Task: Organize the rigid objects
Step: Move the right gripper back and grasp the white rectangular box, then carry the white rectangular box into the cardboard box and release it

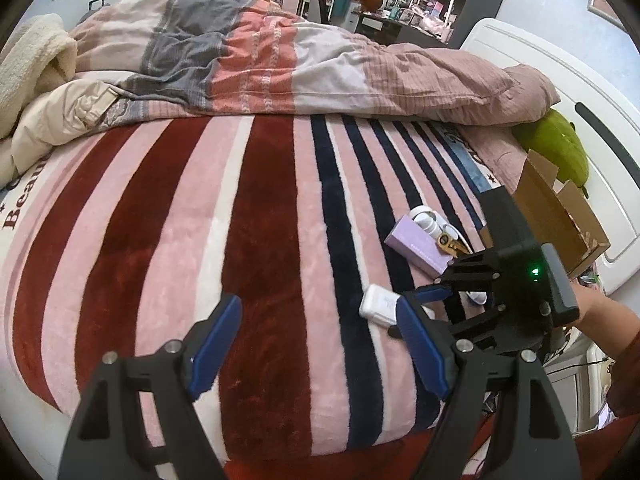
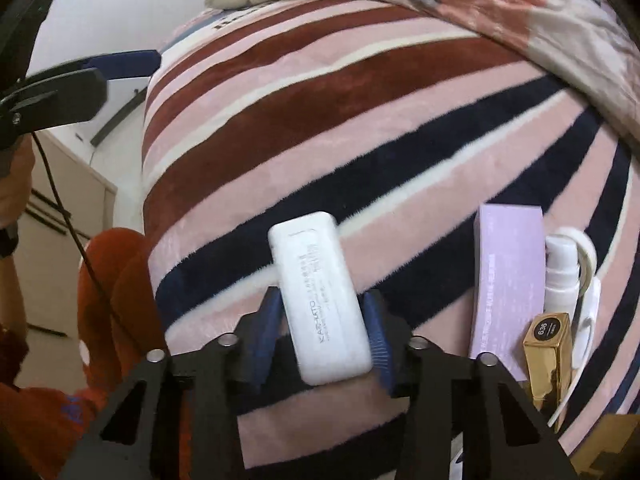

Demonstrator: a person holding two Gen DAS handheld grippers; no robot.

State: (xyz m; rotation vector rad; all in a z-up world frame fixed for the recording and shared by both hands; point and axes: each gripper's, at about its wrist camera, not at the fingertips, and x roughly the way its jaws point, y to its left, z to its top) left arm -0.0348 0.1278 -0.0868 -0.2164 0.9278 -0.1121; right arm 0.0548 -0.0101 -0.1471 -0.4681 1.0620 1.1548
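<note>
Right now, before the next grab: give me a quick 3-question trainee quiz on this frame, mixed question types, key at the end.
1. True or false: the left gripper is holding the purple box.
2. Multiple choice: what sits between the right gripper's fingers? A) gold lipstick B) white power bank C) white pump bottle
3. Fill in: the gold lipstick lies between the purple box and the white ____ bottle.

Key:
1. False. The left gripper is open with nothing between its fingers, above the striped blanket.
2. B. The fingers flank the white power bank, which lies on the blanket.
3. pump
</note>
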